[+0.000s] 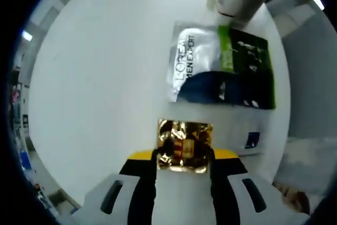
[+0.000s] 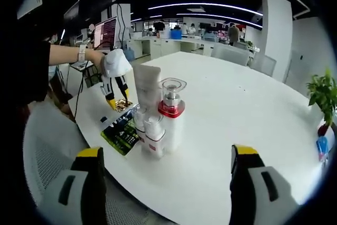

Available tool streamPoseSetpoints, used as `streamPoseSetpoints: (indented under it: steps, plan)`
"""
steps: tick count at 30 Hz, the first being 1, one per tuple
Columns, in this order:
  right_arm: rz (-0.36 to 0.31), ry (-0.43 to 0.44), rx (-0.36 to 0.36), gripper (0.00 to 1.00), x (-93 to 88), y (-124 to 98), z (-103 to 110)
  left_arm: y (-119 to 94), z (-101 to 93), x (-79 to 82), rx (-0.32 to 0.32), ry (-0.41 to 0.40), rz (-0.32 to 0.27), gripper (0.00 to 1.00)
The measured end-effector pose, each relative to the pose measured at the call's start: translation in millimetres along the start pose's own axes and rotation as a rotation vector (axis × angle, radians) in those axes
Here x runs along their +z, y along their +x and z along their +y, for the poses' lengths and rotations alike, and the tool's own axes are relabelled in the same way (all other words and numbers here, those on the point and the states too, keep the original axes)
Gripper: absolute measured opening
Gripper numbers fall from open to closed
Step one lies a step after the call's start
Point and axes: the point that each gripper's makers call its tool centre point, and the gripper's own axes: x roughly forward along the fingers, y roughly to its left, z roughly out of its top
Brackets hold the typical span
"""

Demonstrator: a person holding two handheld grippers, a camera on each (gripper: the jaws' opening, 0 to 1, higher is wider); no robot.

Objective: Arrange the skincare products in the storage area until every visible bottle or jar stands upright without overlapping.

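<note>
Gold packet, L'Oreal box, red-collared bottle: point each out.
Gold packet (image 1: 184, 146), left gripper view, crinkled middle.
L'Oreal box (image 1: 221, 67), left gripper view, top face.
Red-collared bottle (image 2: 171, 110), right gripper view, red collar.

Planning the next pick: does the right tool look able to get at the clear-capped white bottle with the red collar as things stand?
Probably yes. The right tool is open and empty, facing the bottle across bare white table. Smaller white containers crowd the bottle's left side, so approaching from its free right looks easier.
</note>
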Motion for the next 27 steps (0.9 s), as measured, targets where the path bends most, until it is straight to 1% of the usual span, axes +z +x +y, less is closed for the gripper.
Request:
streamPoseSetpoints:
  steps: [6,14,20,23,27]
  plan:
    - [-0.004,0.004,0.000,1.00,-1.1,-0.4,-0.6,0.9,-4.0,6.9,-0.002,-0.008,-0.013,0.37]
    - [-0.009,0.004,-0.004,1.00,-1.7,-2.2,-2.9,2.4,-9.4,17.0,-0.005,0.016,-0.020,0.37]
    - [-0.010,0.003,-0.005,1.00,-2.7,-3.4,-4.0,2.7,-9.8,17.5,-0.004,0.015,-0.005,0.37]
    - [-0.013,0.004,-0.006,1.00,-2.7,-3.7,-4.2,2.7,-9.6,17.6,-0.003,0.000,-0.006,0.37]
    - [-0.016,0.005,-0.008,1.00,-2.9,-4.6,-5.1,2.8,-9.7,17.6,-0.003,0.005,-0.008,0.37]
